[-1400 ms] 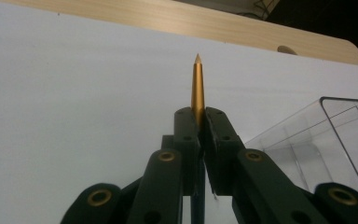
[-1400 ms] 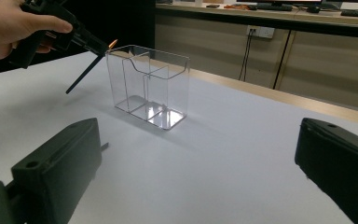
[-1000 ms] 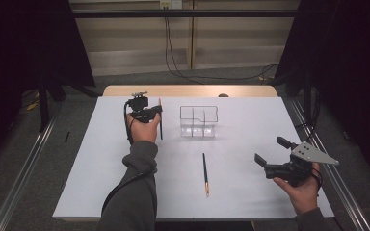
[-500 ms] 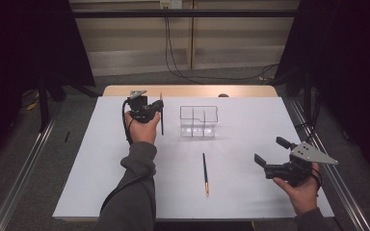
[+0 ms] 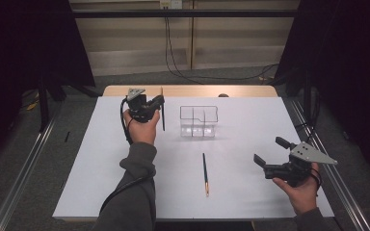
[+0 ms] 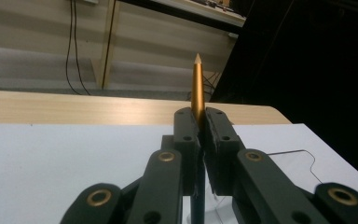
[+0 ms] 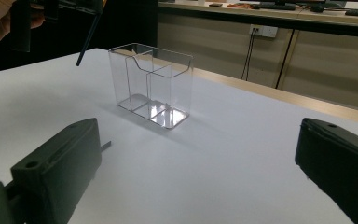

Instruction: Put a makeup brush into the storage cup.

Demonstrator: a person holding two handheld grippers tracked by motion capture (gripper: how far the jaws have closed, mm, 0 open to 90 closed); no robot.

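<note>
Pencil (image 5: 162, 109) in the left gripper (image 5: 156, 103) stands nearly upright above the far left part of the white table (image 5: 101, 159), just left of the clear holder (image 5: 199, 121). The jaws are clamped tight on it: in the left gripper view the gold shaft (image 6: 197, 86) rises from between the 2 black pads with its pale pointed end on top, while the dark lower part hangs below the grip. In the right gripper view that dark lower end (image 7: 86, 43) shows up high at the left, tilted, apart from the holder (image 7: 151, 84) and above the table.

The holder stands upright near the far middle of the table, with 2 or more compartments divided by clear walls; nothing lies in them as far as the pictures show.

A 2nd pencil (image 5: 204, 172) lies flat on the table nearer the person, in front of the holder and well apart from it, pointing roughly toward it.

The right gripper (image 5: 267, 154) is held low over the near right part of the table, its jaws spread wide with nothing between them, aimed toward the holder
</note>
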